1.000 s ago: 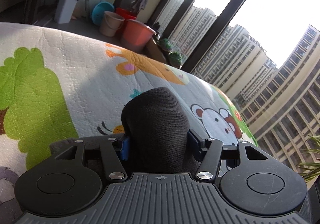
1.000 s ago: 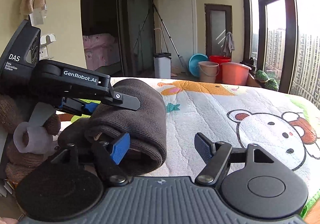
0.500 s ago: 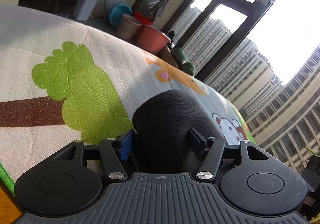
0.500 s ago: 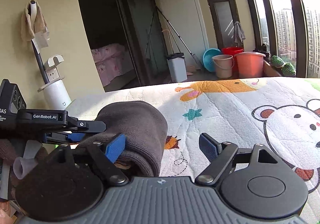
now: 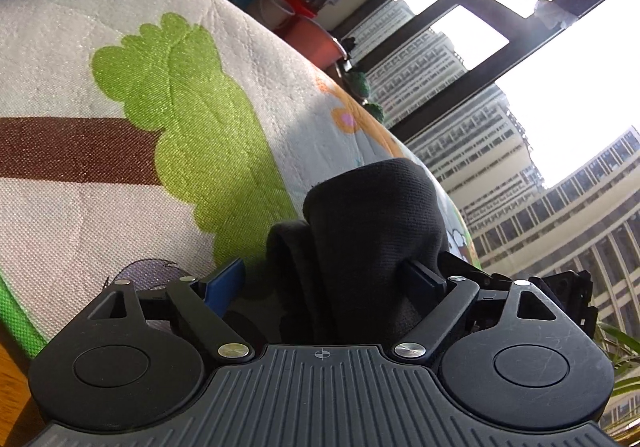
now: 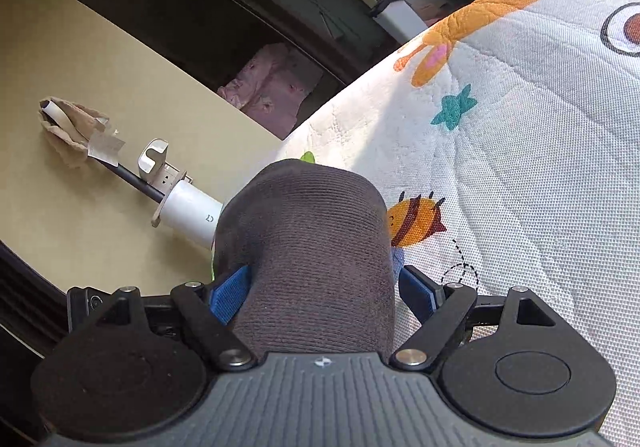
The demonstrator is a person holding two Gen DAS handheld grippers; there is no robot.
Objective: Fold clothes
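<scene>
1. Right claw (image 6: pixel 322 287) clamping bunched brown garment (image 6: pixel 312 247) above cartoon mat (image 6: pixel 540 167); bulky roll risking slipping out.
2. Left claw (image 5: pixel 332 279) gaping, left pad off cloth; dark bundle (image 5: pixel 376 231) sagging, fold loosening.

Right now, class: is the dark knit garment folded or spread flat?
Folded. In the right wrist view the dark knit garment bulges as a rounded roll over the cartoon mat, pinched in the right gripper.
</scene>
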